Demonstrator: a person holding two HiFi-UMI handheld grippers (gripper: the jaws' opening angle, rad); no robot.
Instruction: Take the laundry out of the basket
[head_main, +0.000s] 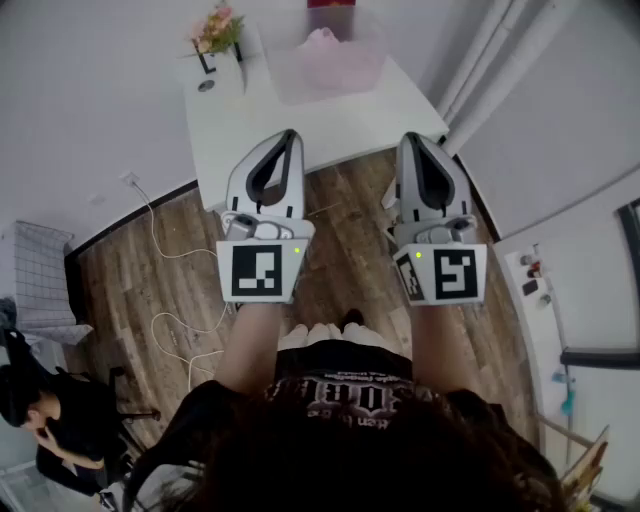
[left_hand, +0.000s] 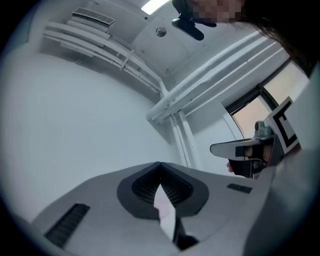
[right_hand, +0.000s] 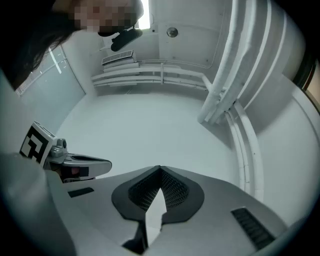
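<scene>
A dark wood-plank floor (head_main: 340, 230) runs to a white worktop (head_main: 300, 120) set against the far white wall (head_main: 90, 90). A pot of flowers (head_main: 217, 30) stands on its far left corner. White pipes (head_main: 490, 60) climb the far right corner. A white cable (head_main: 152, 220) trails across the floor at left. A ceiling light (left_hand: 154, 6) glows overhead.
</scene>
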